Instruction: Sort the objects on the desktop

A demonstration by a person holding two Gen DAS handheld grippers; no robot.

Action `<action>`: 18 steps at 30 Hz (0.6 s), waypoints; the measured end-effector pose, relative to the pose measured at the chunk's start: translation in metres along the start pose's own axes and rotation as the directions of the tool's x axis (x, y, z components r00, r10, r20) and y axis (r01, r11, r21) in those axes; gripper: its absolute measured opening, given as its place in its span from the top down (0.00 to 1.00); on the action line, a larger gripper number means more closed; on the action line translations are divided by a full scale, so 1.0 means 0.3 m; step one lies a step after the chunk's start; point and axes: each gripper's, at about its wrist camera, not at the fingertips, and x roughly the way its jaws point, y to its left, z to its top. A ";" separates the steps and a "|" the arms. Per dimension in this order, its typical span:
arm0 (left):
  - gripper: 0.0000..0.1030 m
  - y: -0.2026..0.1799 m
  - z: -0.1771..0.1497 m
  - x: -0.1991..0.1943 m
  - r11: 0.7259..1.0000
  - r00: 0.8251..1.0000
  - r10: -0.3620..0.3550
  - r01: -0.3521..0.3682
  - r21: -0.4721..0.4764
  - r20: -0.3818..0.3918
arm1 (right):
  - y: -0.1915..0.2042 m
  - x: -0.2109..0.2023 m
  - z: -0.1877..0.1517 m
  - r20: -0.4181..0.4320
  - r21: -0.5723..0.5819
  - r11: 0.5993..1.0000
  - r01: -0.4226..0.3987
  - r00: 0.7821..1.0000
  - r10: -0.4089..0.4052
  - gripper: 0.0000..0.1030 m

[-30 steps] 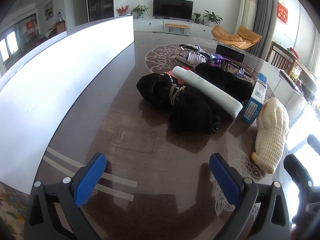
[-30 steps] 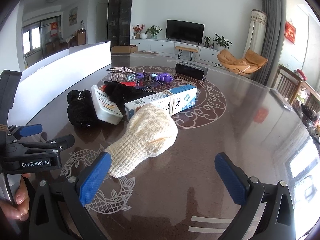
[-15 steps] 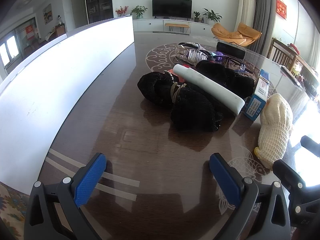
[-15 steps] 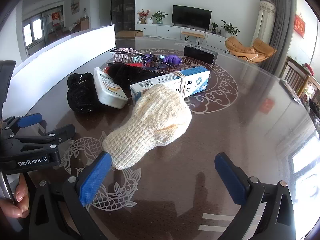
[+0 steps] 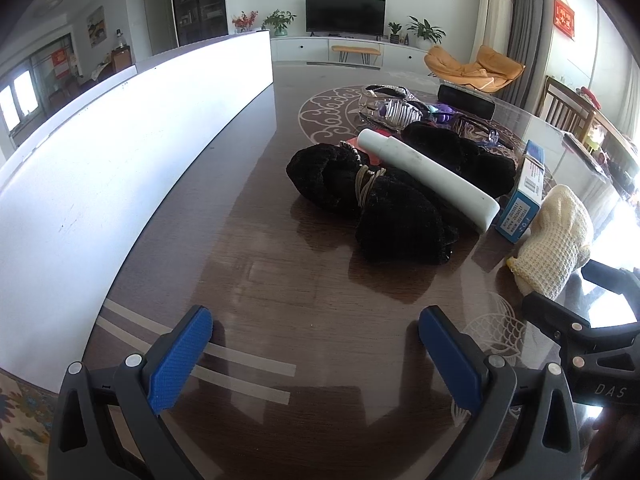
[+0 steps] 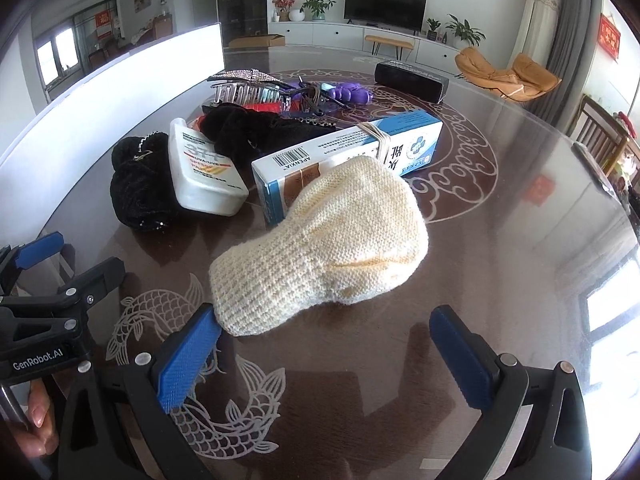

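With right gripper (image 6: 324, 356) spread wide around cream knitted glove's (image 6: 328, 244) cuff on glossy brown counter (image 6: 500, 240), could pinch loose yarn only, dragging blue-white carton (image 6: 352, 156).

A dark glossy table (image 6: 500, 208) bears a cream knit glove (image 6: 340, 248), boxed tube (image 6: 348, 148), white bottle (image 6: 202, 168) and black cloth (image 5: 384, 208).

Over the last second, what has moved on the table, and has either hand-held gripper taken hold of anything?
The right hand-held gripper has advanced toward the cream knitted glove; its cuff now lies beside the left fingertip. The left hand-held gripper has crept slightly forward toward the black cloth bundle. Both stay open, holding nothing. The glove, white bottle, blue-and-white box and bundle lie as before.
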 end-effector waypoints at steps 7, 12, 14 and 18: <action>0.00 -0.001 0.003 0.001 1.000 1.000 0.000 0.000 0.002 -0.002 | -0.018 0.076 0.099 -0.042 0.001 0.999 -0.038 0.998 0.038 0.00; 0.00 -0.001 0.004 0.001 1.000 1.000 0.000 0.000 0.002 -0.001 | -0.017 0.106 0.136 -0.030 -0.027 0.998 -0.059 0.998 0.058 0.00; 0.00 -0.002 0.003 0.003 1.000 1.000 0.000 0.000 0.003 0.000 | -0.021 0.106 0.135 -0.024 -0.028 0.998 -0.062 0.998 0.061 0.00; 0.00 -0.002 0.004 0.003 1.000 1.000 0.000 0.000 0.003 0.000 | -0.025 0.108 0.136 -0.023 -0.028 0.998 -0.061 0.998 0.061 0.00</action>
